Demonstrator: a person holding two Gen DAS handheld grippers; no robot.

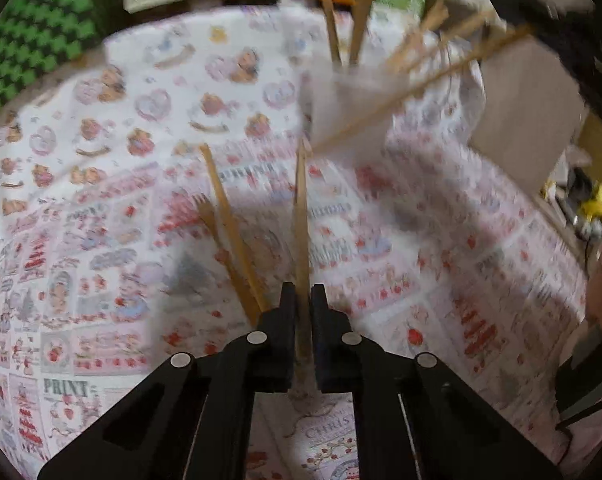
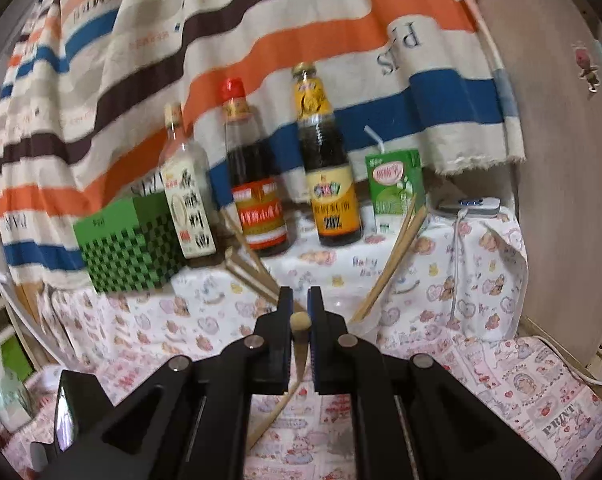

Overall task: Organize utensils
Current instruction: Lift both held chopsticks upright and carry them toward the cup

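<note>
Left gripper [image 1: 303,304] is clamping a flat wooden stick [image 1: 301,216], jaws nearly together on it; the stick is running forward from the jaws, pale tan, slim, tip pointing toward the cup [image 1: 341,108]. Two more wooden utensils [image 1: 229,236] are lying on the cloth [image 1: 101,200] just left of that stick, one looking forked at its end. View is blurred, so finer shape is not readable.

Beyond the stick, the cup is sitting on the cloth, white or translucent, holding several wooden sticks [image 1: 349,12] that are fanning up and right. One long stick [image 1: 417,88] is crossing in front of the cup, slanting from the held stick's tip up to the right.

Right gripper [image 2: 299,304] is pinching a round-ended wooden handle [image 2: 301,332] between its pads, jaws close together; the handle is dropping down out of the jaws toward the cloth. Ahead of it, loose sticks [image 2: 249,268] are angling left and another pair [image 2: 393,260] is leaning right, toward the green carton [image 2: 397,192].

Behind the cup line, at the cloth's far edge: green checked box [image 2: 129,248] on the left, then a clear bottle [image 2: 185,200], a red-capped dark bottle [image 2: 253,184], a yellow-labelled dark bottle [image 2: 329,176], then the carton. A striped fabric [image 2: 221,40] is hanging behind them. A power bank [image 2: 469,204] with cable is sitting right of the carton.
</note>
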